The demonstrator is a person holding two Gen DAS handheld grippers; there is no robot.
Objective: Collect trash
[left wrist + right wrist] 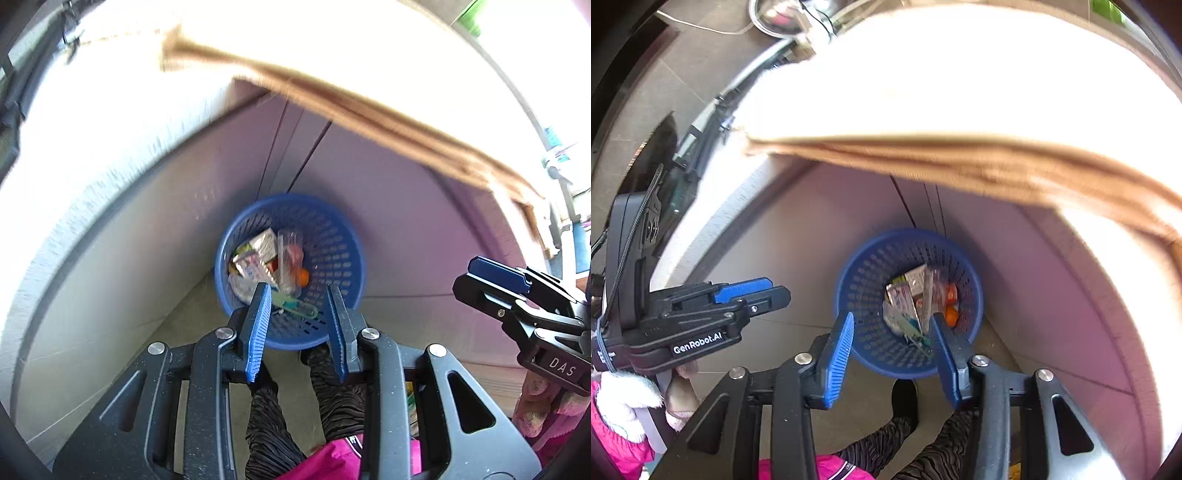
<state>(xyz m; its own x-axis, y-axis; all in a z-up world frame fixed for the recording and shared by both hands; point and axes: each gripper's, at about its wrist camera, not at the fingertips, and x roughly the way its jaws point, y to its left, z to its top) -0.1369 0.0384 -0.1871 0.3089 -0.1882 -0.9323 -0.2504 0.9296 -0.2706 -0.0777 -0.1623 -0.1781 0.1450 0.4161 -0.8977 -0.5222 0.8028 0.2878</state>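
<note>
A blue perforated trash basket [332, 236] stands on the floor below a counter; it also shows in the right wrist view [871, 280]. It holds several pieces of trash: wrappers and small cartons [258, 254], clear plastic, something orange [303, 276] and a green item [295, 306]. My left gripper [297, 295] is open and empty, above the basket's near rim. My right gripper [892, 323] is open and empty, also above the basket. Each gripper shows in the other's view, the right one [495, 280] and the left one [746, 291].
A counter with a pale top and brown edge [369, 110] overhangs the basket. Grey cabinet panels [166, 221] close in behind and on both sides. The person's legs and dark shoes [905, 402] stand on the tiled floor just before the basket.
</note>
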